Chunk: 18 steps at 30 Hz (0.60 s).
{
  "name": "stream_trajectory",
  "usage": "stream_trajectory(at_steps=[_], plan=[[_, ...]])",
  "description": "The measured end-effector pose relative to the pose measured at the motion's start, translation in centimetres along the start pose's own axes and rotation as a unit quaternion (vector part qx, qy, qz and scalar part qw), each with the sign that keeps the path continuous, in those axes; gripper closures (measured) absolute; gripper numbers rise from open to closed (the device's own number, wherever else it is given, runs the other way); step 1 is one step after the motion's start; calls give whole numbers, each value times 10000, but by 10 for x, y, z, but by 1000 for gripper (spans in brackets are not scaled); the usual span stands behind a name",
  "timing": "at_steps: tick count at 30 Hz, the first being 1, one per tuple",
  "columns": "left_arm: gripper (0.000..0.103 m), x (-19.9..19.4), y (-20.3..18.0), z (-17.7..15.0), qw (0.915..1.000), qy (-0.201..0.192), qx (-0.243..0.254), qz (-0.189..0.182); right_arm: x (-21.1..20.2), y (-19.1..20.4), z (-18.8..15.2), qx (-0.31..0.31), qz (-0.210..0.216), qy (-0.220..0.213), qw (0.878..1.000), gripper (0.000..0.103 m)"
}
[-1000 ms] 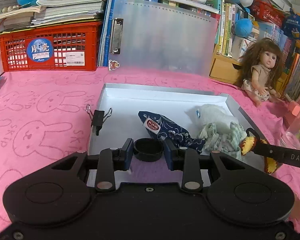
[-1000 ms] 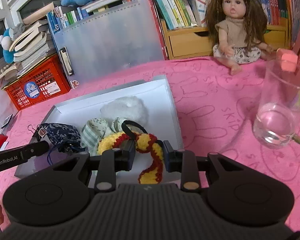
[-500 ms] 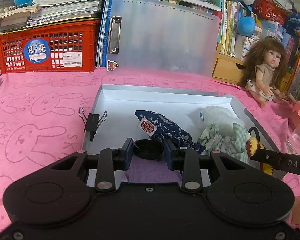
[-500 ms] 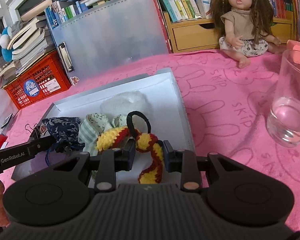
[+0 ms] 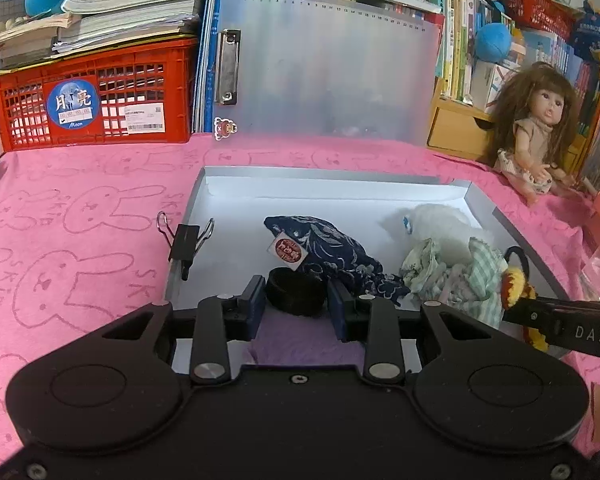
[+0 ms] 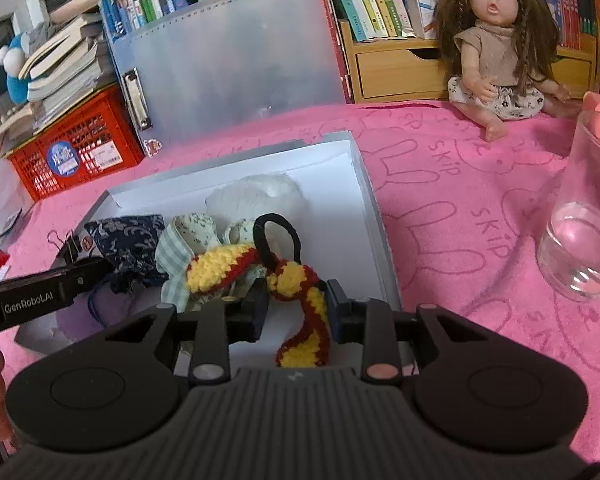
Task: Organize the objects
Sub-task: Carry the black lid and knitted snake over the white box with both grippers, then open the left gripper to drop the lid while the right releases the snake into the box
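**Tray count: five items, two grippers**

Left gripper (image 5: 296, 300) clamps one black ring (image 5: 296, 290) over tray (image 5: 320, 174). Right gripper (image 6: 296, 304) jaws opening around one crocheted hair tie (image 6: 300, 280). Inside: one navy pouch (image 5: 324, 248), one white plush (image 5: 440, 220), one checked cloth (image 5: 460, 272). One binder clip (image 5: 184, 240) on rim.

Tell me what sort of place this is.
Probably a child's bedroom or study corner at home: a long-haired doll in a beige top sits on the pink rabbit-print cloth, with crowded rows of books and blue plush toys behind it.
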State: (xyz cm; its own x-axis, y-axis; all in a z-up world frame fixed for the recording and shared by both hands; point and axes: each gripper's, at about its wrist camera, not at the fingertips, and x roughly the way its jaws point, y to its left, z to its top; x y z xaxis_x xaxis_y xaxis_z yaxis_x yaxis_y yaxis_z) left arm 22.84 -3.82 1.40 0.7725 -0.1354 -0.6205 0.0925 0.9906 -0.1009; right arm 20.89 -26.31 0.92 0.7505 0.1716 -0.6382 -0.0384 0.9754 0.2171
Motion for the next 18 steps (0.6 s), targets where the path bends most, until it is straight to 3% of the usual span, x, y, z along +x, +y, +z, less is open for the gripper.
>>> stream_trajectory(at_steps=[8, 18], plan=[[70, -9, -5, -5, 9997, 110, 211, 18, -4, 19, -11, -647, -48, 209, 9977, 37], [69, -26, -2, -16, 9994, 205, 294, -14, -16, 23, -19, -795, -55, 400, 9960, 35]])
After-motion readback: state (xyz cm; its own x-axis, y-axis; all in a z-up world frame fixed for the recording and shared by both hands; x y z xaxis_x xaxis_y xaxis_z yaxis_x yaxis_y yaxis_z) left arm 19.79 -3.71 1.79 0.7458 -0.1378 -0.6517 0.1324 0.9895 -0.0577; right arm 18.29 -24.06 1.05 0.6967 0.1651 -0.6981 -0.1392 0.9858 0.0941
